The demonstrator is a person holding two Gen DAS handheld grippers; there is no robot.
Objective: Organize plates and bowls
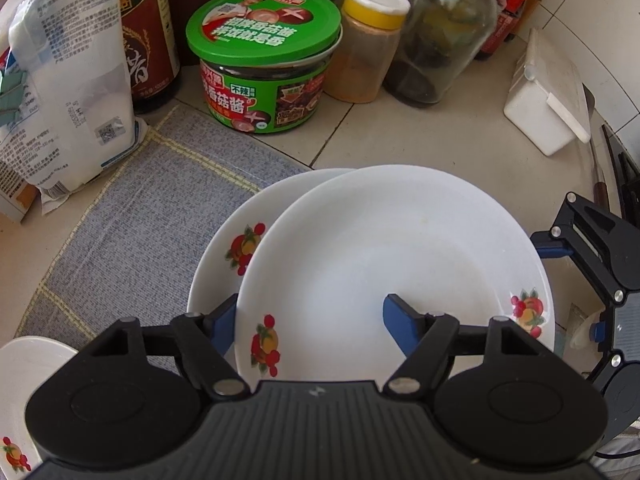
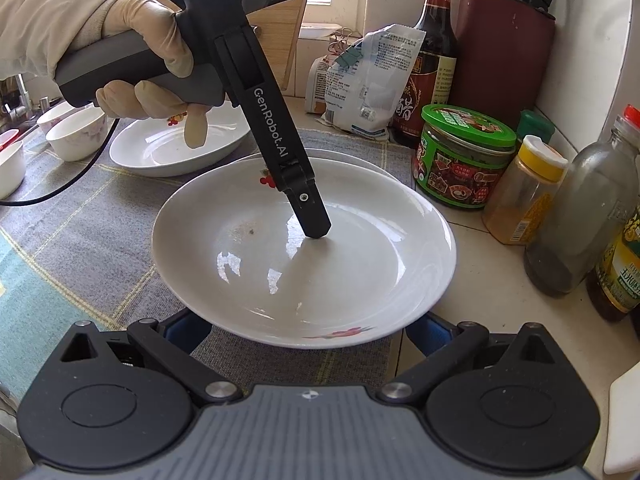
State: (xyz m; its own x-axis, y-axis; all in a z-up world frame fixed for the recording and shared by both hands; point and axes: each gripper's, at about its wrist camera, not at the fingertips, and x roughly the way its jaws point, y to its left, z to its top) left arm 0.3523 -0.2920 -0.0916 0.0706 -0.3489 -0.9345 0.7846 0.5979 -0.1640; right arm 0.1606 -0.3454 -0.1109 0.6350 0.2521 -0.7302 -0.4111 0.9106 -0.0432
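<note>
A white plate with fruit prints (image 1: 396,256) (image 2: 304,256) rests tilted on a second matching plate (image 1: 224,248) (image 2: 360,162) on the grey mat. My left gripper (image 1: 310,316) is open, one finger inside the top plate and one outside its near rim; in the right wrist view its finger (image 2: 314,216) reaches down into the plate. My right gripper (image 2: 308,332) is open, with its blue fingertips low under the plate's near rim, partly hidden. A third plate (image 2: 176,148) and several white bowls (image 2: 76,134) sit further left.
A green-lidded sauce tub (image 1: 264,68) (image 2: 464,156), yellow-capped spice jar (image 1: 368,44), glass bottle (image 1: 444,32), dark vinegar bottle (image 2: 432,60), white bags (image 1: 68,76) and white box (image 1: 548,92) crowd the tiled counter's back. A knife block (image 2: 504,48) stands by the wall.
</note>
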